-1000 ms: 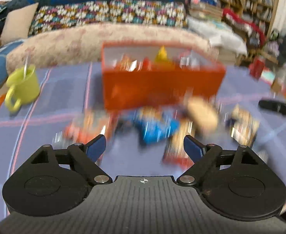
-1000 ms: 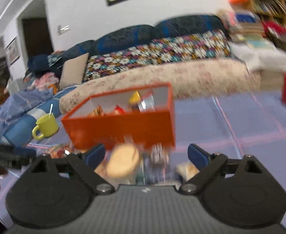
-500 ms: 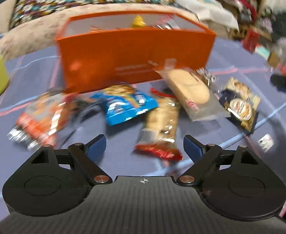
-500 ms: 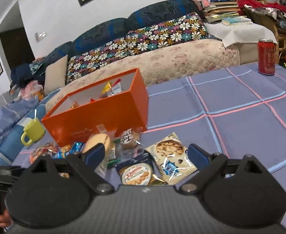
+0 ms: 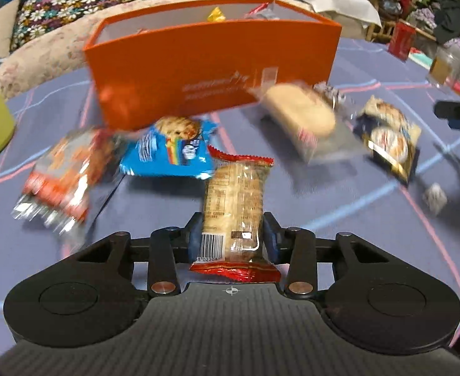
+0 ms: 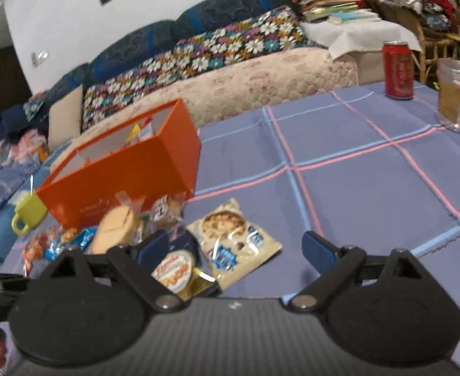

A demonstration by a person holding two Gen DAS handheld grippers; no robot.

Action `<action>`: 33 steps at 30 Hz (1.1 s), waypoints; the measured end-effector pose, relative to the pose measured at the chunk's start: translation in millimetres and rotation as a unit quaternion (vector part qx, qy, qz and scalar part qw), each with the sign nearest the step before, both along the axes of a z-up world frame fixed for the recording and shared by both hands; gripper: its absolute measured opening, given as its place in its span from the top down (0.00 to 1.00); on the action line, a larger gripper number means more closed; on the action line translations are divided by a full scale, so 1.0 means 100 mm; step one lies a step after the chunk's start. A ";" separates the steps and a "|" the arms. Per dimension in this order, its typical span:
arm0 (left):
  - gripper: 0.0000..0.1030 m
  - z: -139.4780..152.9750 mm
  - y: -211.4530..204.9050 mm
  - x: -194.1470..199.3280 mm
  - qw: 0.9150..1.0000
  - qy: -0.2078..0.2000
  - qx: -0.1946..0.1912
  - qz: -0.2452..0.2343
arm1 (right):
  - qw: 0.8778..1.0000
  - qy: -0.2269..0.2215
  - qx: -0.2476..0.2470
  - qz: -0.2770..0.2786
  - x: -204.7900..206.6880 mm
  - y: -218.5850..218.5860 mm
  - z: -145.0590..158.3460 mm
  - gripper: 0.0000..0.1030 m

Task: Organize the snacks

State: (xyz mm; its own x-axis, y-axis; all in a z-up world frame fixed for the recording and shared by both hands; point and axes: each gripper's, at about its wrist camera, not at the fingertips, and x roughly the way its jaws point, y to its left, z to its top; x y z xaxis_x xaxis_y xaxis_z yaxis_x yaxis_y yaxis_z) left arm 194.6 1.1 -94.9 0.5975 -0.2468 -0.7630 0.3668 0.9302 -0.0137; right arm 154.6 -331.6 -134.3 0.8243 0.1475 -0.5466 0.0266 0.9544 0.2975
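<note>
Left hand-held gripper: matte black, twin round lobes, ribbed centre plate with small white crosshair mark; silver rivets at linkage pivots; blue pads; right hand-held gripper: same black build, blue fingertips, silver rivets.

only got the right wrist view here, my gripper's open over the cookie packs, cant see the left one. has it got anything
Observer: Yes, the left gripper is shut on a clear, red-ended cracker pack.
Operator: where's that relative to the box
Observer: In front of the orange box, nearer than the blue cookie bag.
Operator: anything left of that bag
Observer: An orange-and-clear snack bag, lying flat on the cloth.
</note>
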 end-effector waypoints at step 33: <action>0.48 -0.04 0.05 -0.18 0.997 -0.057 0.042 0.012 | 0.985 0.040 -0.093 0.137 0.02 0.85 -0.30 0.13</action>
State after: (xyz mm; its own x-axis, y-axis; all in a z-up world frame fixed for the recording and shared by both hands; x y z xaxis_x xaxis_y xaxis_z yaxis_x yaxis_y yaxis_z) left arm 176.9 6.4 -99.1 0.6864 -0.1698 -0.7071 0.3399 0.9345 0.1056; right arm 156.8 -247.1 -164.6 0.7208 0.2490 -0.6469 -0.2231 0.9669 0.1237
